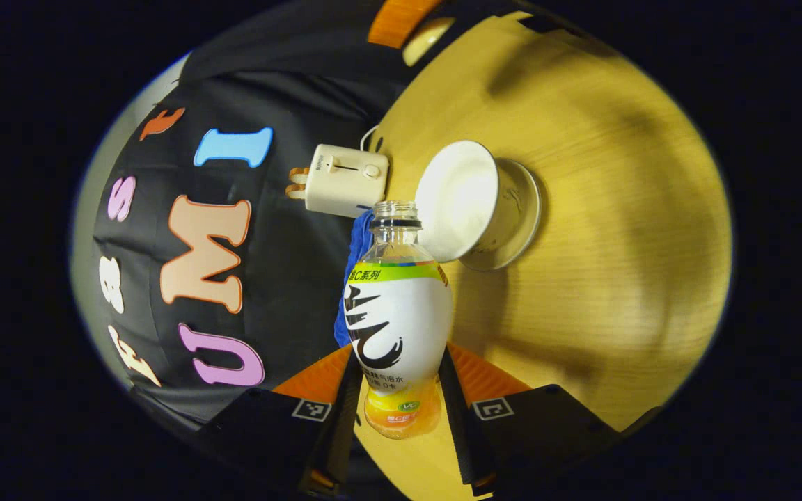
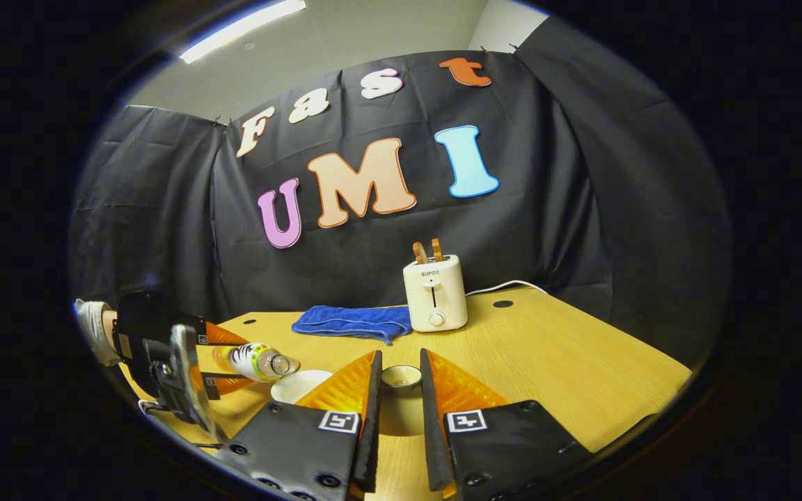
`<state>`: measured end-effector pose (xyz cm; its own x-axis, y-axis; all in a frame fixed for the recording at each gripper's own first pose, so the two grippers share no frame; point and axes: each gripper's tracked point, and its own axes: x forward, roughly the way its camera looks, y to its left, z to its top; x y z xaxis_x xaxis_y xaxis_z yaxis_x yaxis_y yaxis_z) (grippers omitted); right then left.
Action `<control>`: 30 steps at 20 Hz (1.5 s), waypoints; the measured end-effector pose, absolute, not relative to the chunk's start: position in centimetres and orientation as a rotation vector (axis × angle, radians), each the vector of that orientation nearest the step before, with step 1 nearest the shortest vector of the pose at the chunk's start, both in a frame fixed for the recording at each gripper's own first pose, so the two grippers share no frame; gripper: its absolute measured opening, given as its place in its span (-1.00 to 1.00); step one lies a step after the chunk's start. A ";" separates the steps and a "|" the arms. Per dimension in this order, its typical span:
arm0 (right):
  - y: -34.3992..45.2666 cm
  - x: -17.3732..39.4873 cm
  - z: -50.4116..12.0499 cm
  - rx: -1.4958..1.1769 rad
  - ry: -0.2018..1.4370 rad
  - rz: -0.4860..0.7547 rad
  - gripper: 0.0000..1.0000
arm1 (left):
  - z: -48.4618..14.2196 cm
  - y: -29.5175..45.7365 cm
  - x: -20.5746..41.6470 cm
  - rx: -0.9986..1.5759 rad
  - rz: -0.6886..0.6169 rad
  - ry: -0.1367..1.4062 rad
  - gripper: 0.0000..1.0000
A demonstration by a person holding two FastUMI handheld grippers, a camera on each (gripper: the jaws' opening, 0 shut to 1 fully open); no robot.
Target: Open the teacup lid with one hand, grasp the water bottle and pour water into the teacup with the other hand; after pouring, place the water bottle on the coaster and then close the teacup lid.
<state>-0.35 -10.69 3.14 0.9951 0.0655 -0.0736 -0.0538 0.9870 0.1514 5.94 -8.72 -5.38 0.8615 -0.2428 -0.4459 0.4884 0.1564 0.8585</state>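
1. The tabletop [image 2: 568, 362] has open wood on its right half; its far edge carries the toaster [image 2: 435, 292] and a blue towel [image 2: 352, 322] against the booth wall.
2. My left gripper [image 1: 401, 390] has its fingers clamped on the water bottle [image 1: 397, 320], one on each side of the body. The bottle is tipped sideways, its uncapped mouth right at the rim of the teacup [image 1: 460, 202].
3. The right gripper view shows my left gripper [image 2: 185, 369] at the near left, a sleeve [image 2: 91, 327] behind it, the bottle lying level over the white cup.
4. My right gripper [image 2: 399, 403] holds the teacup lid [image 2: 401, 376] between its fingers, level; whether both fingers press it I cannot tell.
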 end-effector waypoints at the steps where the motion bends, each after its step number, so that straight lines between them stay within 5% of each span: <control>1: -10.6 -0.3 3.0 0.149 0.080 0.062 -0.37 | -5.5 -9.0 5.9 1.259 -0.529 0.225 0.12; 30: -10.7 0.3 1.5 0.130 0.104 0.046 -0.33 | 2.6 -5.6 12.1 0.033 -0.277 0.081 0.14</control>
<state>0.34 -10.70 1.51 0.9935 0.0530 -0.1009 -0.0394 0.9905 0.1318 12.14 -5.57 2.55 0.9588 -0.2714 -0.0844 0.2741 0.9615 0.0216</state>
